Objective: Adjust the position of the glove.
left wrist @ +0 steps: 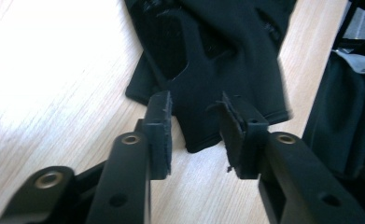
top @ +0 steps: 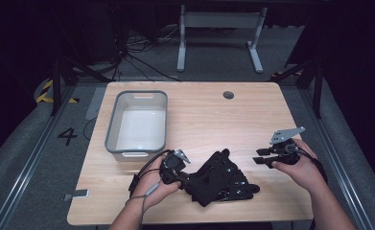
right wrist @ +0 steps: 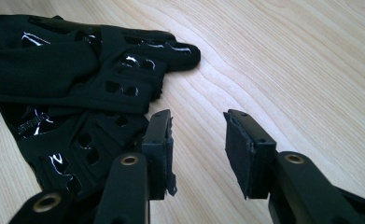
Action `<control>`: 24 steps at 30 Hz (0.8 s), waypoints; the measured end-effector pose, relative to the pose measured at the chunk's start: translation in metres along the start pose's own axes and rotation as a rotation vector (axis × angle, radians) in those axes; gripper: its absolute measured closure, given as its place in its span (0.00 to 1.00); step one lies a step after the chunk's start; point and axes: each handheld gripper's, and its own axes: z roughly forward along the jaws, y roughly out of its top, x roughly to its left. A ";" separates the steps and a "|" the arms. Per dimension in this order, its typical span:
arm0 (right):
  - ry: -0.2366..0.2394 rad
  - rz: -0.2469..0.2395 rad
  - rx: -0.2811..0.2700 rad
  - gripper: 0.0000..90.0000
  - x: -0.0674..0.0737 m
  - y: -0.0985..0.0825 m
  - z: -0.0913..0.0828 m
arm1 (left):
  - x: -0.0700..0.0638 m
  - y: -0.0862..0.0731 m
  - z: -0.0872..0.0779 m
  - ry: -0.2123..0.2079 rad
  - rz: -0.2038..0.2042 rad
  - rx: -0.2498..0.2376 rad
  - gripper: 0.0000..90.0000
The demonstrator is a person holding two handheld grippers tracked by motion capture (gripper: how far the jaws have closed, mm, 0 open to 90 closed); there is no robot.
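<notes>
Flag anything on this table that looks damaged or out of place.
The pads on the left gripper are frayed at the edges, with bits hanging off. The black gloves lie in an untidy overlapping heap. The grey bin sits upright.

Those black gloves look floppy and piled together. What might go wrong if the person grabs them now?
1. The gloves overlap, so the left gripper, open at a cuff, might lift both or drag the pile.
2. The right gripper is open over bare table beside the gloves; closing there would likely catch nothing.
3. The bin sits off to the left, so a limp glove held by an edge could slip out on the way.
</notes>
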 end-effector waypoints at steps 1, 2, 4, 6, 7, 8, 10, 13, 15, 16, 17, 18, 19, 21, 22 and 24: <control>0.001 -0.002 -0.003 0.69 0.000 0.001 0.001 | 0.000 0.000 0.000 0.009 -0.007 -0.006 0.69; 0.006 -0.007 -0.002 0.69 0.001 0.003 0.002 | 0.000 -0.001 -0.001 0.015 -0.013 -0.007 0.69; 0.009 -0.013 -0.004 0.69 0.002 0.006 0.004 | 0.000 -0.001 -0.003 0.027 -0.038 -0.019 0.67; 0.009 -0.022 -0.009 0.69 0.005 0.011 0.007 | 0.001 -0.002 -0.005 0.041 -0.066 -0.029 0.67; 0.013 -0.025 -0.012 0.70 0.007 0.015 0.010 | 0.001 -0.003 -0.005 0.045 -0.084 -0.028 0.67; 0.017 -0.029 -0.015 0.70 0.008 0.018 0.013 | 0.001 -0.004 -0.005 0.048 -0.098 -0.024 0.67; 0.036 -0.032 -0.021 0.71 0.011 0.024 0.021 | 0.002 -0.006 -0.004 0.049 -0.113 -0.023 0.67; 0.064 -0.033 -0.017 0.71 0.014 0.035 0.037 | 0.003 -0.010 -0.005 0.064 -0.138 -0.027 0.66; 0.087 -0.034 -0.012 0.72 0.015 0.044 0.048 | 0.003 -0.012 -0.005 0.064 -0.150 -0.033 0.67; 0.093 -0.029 -0.010 0.72 0.015 0.048 0.052 | 0.003 -0.013 -0.005 0.067 -0.160 -0.030 0.67; 0.103 -0.021 -0.010 0.72 0.013 0.054 0.060 | 0.004 -0.014 -0.005 0.066 -0.164 -0.031 0.67; 0.106 -0.009 -0.004 0.72 0.012 0.057 0.065 | 0.004 -0.016 -0.004 0.061 -0.169 -0.031 0.67; 0.109 -0.005 0.005 0.72 0.010 0.062 0.073 | 0.003 -0.017 -0.003 0.057 -0.176 -0.030 0.67; 0.113 -0.001 0.027 0.72 0.009 0.068 0.085 | 0.003 -0.018 -0.001 0.057 -0.182 -0.031 0.67; 0.111 0.002 0.040 0.73 0.009 0.071 0.091 | 0.003 -0.018 0.000 0.054 -0.187 -0.034 0.67; 0.104 0.005 0.059 0.73 0.008 0.075 0.100 | 0.003 -0.018 0.002 0.053 -0.190 -0.033 0.67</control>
